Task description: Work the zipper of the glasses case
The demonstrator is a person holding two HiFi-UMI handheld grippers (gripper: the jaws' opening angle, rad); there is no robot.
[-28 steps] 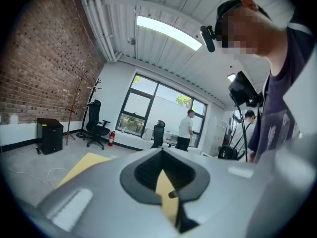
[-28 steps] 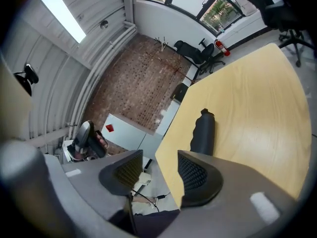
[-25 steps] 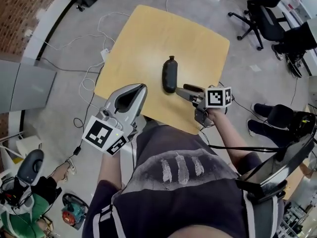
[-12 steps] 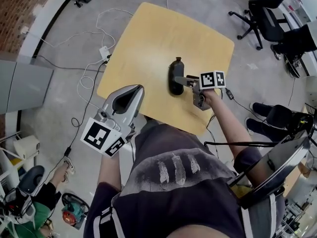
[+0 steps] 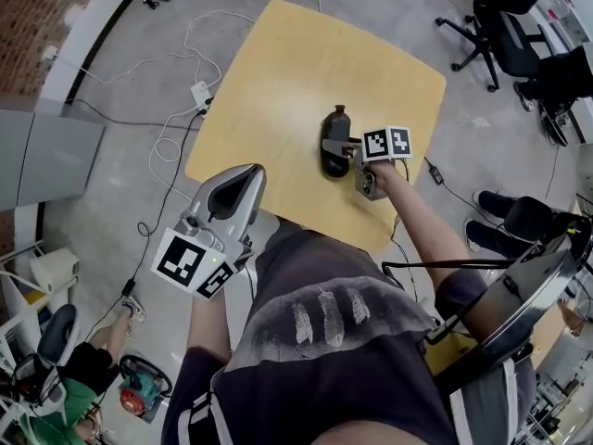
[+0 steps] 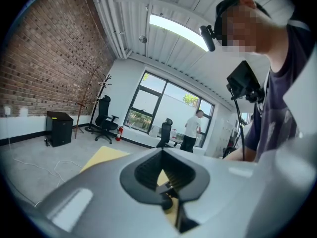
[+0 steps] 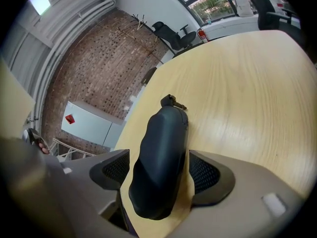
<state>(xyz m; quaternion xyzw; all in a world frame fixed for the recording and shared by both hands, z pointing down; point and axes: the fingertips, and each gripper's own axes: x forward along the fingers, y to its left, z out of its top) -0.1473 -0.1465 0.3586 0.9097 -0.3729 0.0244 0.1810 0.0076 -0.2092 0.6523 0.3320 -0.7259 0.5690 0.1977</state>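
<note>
Right hand-held gripper [image 7: 161, 172] stands wide, its jaws having just closed in a little; the glasses case [image 7: 163, 133] lies between them, straddled near its nearer end, and neither pad seems to press on it yet. Left hand-held gripper [image 6: 166, 196] is fully closed on nothing, held by the table's [image 5: 278, 72] near left corner, well apart from the case. The case lies flat, right of the middle and closer to the near edge, its length running away from the person; the zipper pull [image 7: 173, 102] sticks out at the far end.

To my eye it is a dark, moulded shell, light and fairly stiff, with a smooth matte skin; on that polished wood it would likely slide or swivel as soon as the zipper is tugged. I would clamp it across the body, as the right jaws are placed to do, firmly but not crushing; the small metal pull wants a narrow pinch from the other one, drawn along the seam.
</note>
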